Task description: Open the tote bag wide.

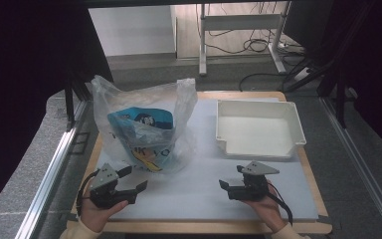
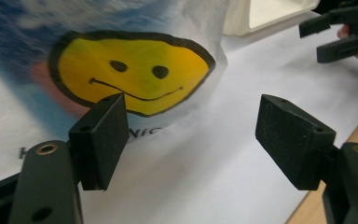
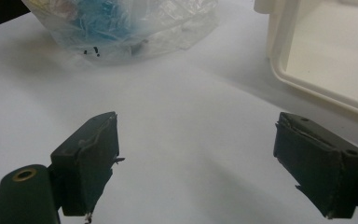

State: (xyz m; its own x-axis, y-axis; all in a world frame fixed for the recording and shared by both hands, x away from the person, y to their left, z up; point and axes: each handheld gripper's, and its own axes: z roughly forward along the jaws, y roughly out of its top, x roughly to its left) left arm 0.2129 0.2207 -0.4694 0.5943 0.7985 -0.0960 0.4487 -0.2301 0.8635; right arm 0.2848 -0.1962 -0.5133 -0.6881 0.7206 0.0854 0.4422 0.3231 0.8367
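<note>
Fingers of both the left gripper (image 1: 131, 180) and right gripper (image 1: 232, 177) are spread, grasping nothing. Approach seems underway: the plastic bag (image 1: 142, 124) sits far left, beside the white tray (image 1: 298, 129). Next, probably, the left gripper must pinch its film.

From my seat I see a clear, milky plastic bag (image 1: 142, 124) carrying a bright blue panel with dark lettering; through the left gripper view its print (image 2: 133, 70) reads as a yellow smiley face, outlined in black with black eyes and a thin black mouth, edged by a soft pink-red smudge and blue. The tray (image 1: 258, 130) is plain cream-white, without pattern. The mat (image 1: 199, 194) is pale white-grey, and the table (image 1: 323, 199) peeks out at its border in light wood tan. My left tongs (image 1: 135, 179) are matt black with a grey plate; my right tongs (image 1: 233, 176) are black too, grey-topped, with brass-coloured eyelets.
</note>
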